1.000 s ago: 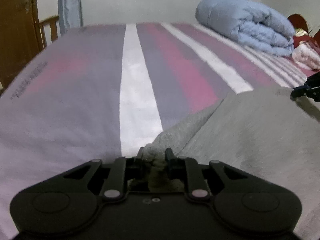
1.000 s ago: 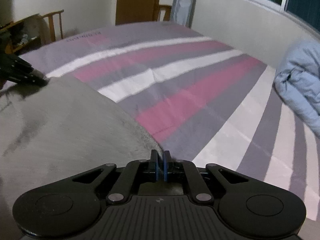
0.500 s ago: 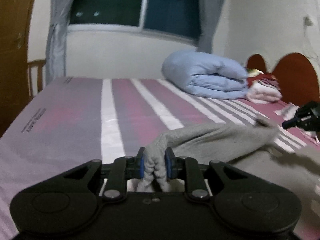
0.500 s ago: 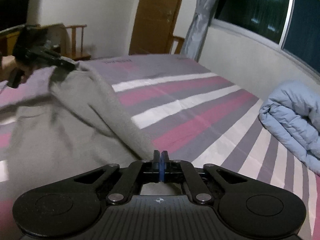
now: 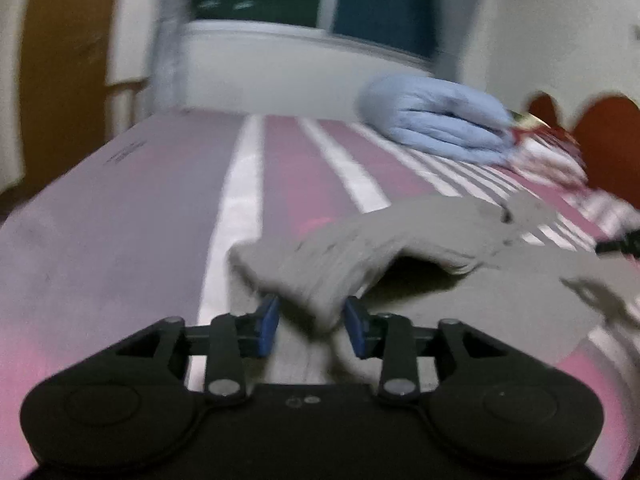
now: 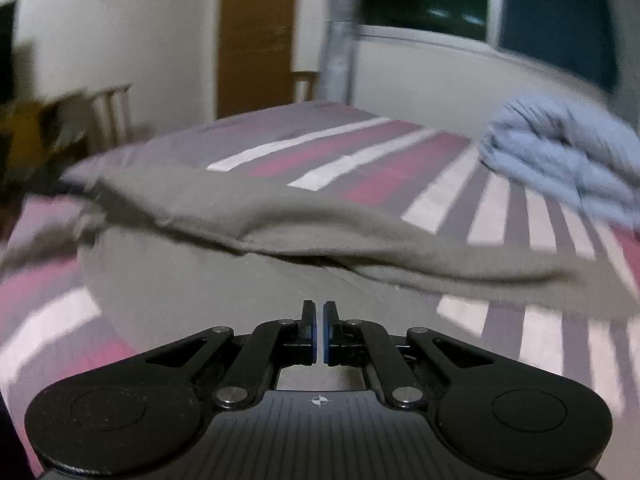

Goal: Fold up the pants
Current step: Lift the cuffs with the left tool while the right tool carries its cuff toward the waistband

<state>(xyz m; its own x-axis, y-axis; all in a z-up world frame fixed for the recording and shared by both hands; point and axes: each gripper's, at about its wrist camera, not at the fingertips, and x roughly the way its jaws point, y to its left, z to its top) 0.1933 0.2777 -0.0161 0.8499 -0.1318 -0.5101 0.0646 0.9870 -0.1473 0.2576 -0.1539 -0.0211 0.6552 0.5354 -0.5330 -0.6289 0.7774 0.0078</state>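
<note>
Left wrist view. Left tool [image 5: 311, 324]: black two-finger unit with blue pads [image 5: 267, 325], pitched downward toward the bed. Its jaws have just been opening and now stand apart; a bunched ribbed end of the grey knit pants [image 5: 460, 292] lies between them, and neither pad is seen pressing on it. The pants run from this tool rightward across the bed, an upper layer folded over a lower one with a dark gap between the two. Bed covered by a sheet striped in pink, grey and white [image 5: 120, 240]. Rolled pale blue quilted duvet [image 5: 436, 124] at the far right of the bed, well apart from the pants. Red-brown scalloped headboard [image 5: 608, 136] behind it. The black tip of the right tool [image 5: 620, 245] shows at the right edge, just beside the pants. Picture blurred.

Right wrist view. Right tool [image 6: 319, 330]: black, angled downward, jaws together with only a thin slit between them; nothing seen in the slit. Grey pants [image 6: 280, 216] lie just ahead, doubled over, the upper layer's edge raised above the lower. Striped sheet [image 6: 540, 336] beneath. Blue duvet [image 6: 560, 156] at the right. Brown wooden door [image 6: 256, 36] beyond the bed.
</note>
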